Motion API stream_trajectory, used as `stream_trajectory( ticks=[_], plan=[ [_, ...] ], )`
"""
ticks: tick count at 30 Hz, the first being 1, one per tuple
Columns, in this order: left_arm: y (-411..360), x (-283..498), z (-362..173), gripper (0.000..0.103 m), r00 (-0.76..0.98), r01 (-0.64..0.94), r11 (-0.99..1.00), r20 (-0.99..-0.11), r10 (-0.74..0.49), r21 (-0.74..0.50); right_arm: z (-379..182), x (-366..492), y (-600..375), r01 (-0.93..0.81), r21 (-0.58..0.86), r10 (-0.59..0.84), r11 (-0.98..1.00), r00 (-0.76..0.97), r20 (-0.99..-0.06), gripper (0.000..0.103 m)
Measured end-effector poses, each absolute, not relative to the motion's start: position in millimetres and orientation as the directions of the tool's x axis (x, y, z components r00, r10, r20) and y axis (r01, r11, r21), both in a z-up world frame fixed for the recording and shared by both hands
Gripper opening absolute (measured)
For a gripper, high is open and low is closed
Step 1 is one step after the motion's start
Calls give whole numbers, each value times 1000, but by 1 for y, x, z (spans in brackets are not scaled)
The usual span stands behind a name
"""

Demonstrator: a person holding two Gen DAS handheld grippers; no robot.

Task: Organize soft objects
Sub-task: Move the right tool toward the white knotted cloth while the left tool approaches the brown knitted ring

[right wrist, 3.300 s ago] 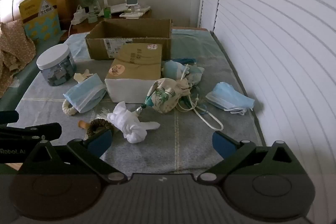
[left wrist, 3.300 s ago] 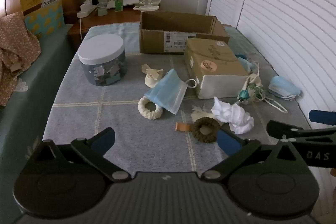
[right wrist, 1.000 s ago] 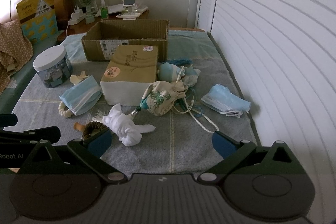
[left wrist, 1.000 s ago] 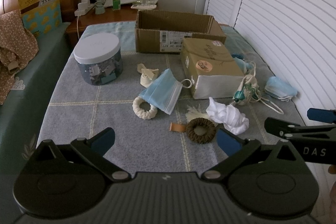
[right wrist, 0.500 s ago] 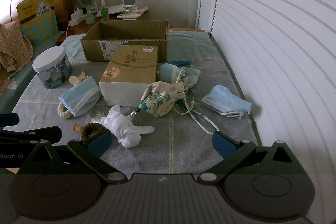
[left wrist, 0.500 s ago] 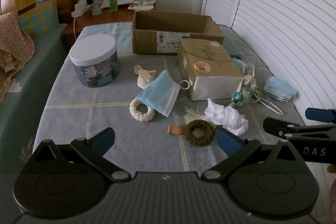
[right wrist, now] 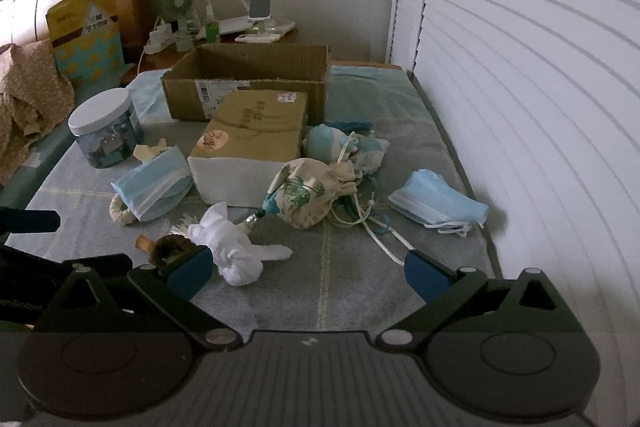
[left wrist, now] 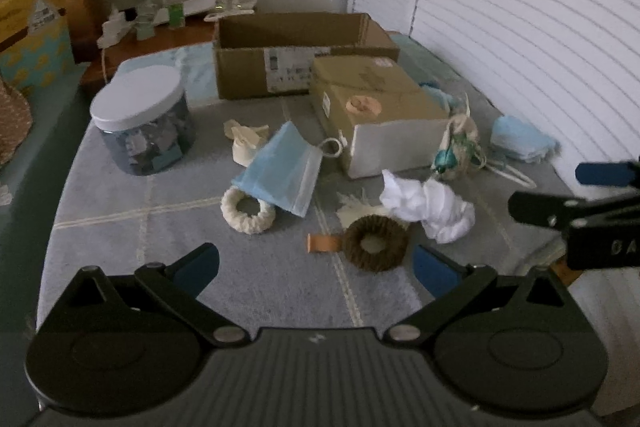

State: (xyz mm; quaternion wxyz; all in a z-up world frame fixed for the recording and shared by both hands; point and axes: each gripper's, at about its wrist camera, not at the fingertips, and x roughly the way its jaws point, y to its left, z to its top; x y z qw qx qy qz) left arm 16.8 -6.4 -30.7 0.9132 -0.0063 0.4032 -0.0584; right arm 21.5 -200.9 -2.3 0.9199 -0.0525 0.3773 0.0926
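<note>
- Left wrist view first, and I have my left gripper [left wrist: 314, 265] low over the grey blanket [left wrist: 120, 211] on the bed, fingers spread wide, nothing between them.
- Far left on the blanket stands a clear jar [left wrist: 144, 123] with a white lid, upright, well apart from the soft things.
- Moving right, a cream knotted cloth [left wrist: 245, 143] lies just behind a blue face mask [left wrist: 282, 171]; the mask's lower edge overlaps a cream scrunchie [left wrist: 248, 209].
- Nearer me, a brown scrunchie [left wrist: 374, 243] lies flat with a small orange tab [left wrist: 323, 243] touching its left side; it sits just ahead of my gripper's right finger.
- Touching the brown scrunchie's far right side is a crumpled white cloth [left wrist: 430, 205].
- Behind all that, an open cardboard box [left wrist: 296, 53] at the back, and a closed tan box [left wrist: 376, 111] in front of it.
- Right wrist view now: my right gripper [right wrist: 306, 273] is also wide open and empty, hovering over the blanket's near edge.
- From here the white cloth [right wrist: 236, 247] lies just ahead of its left finger.
- Further right, a printed drawstring pouch [right wrist: 310, 195] leans against the tan box's white front, cords trailing towards me.
- Behind the pouch sits a pale blue soft bundle [right wrist: 340, 145]; what it is I cannot tell.
- Far right, a second blue face mask [right wrist: 438, 203] lies alone near the blanket's edge, beside the white louvred doors [right wrist: 540, 107].
</note>
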Motion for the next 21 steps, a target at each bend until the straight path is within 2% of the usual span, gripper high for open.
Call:
stream_trajectory(
  ticks=[21],
  plan=[
    [2,34,-74,102,605,135,990,-789,-107,-30,-61,46,-197,-312,-18,176,950,582,-794,103]
  ],
)
